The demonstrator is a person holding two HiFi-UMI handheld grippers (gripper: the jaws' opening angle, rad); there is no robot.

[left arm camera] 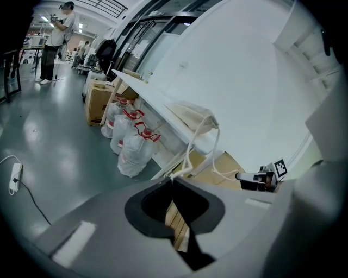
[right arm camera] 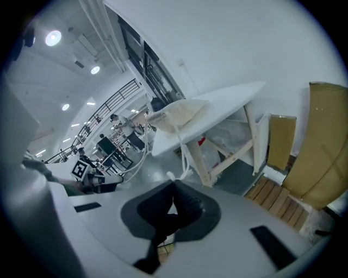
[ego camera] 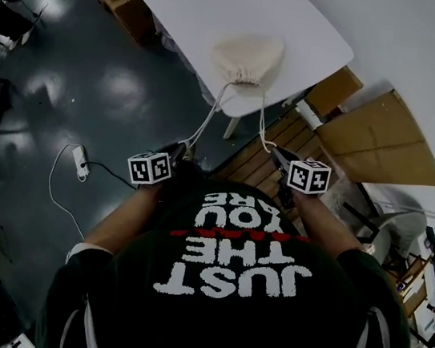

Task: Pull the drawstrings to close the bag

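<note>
Two cords leave the bag (ego camera: 248, 59) in the head view. The left cord (ego camera: 207, 120) drops to the left gripper (ego camera: 182, 150), and the right cord (ego camera: 262, 127) drops to the right gripper (ego camera: 277, 152), each with a slight bend. The bag lies at the near edge of the counter (ego camera: 186, 2), its neck puckered tight and facing the person. Both grippers hang off the counter, below the bag and well apart from it, one to each side. The pulling step looks to be in hand and nearly done.

In the left gripper view the jaws are pinched together on the left cord (left arm camera: 190, 157), whose end sits right at their tips. The cord rises to the bag (left arm camera: 193, 115), ahead and above on the counter edge. The right gripper (left arm camera: 242, 176) shows off to the right.

In the right gripper view the jaws are likewise clamped on the right cord (right arm camera: 181, 158), its knot at the tips. The bag (right arm camera: 176, 111) is ahead and above.

Next, I judge, a short, even tug outward and back on both cords would finish closing the neck. With the bag so near the edge, a hard pull might drag it off.
</note>
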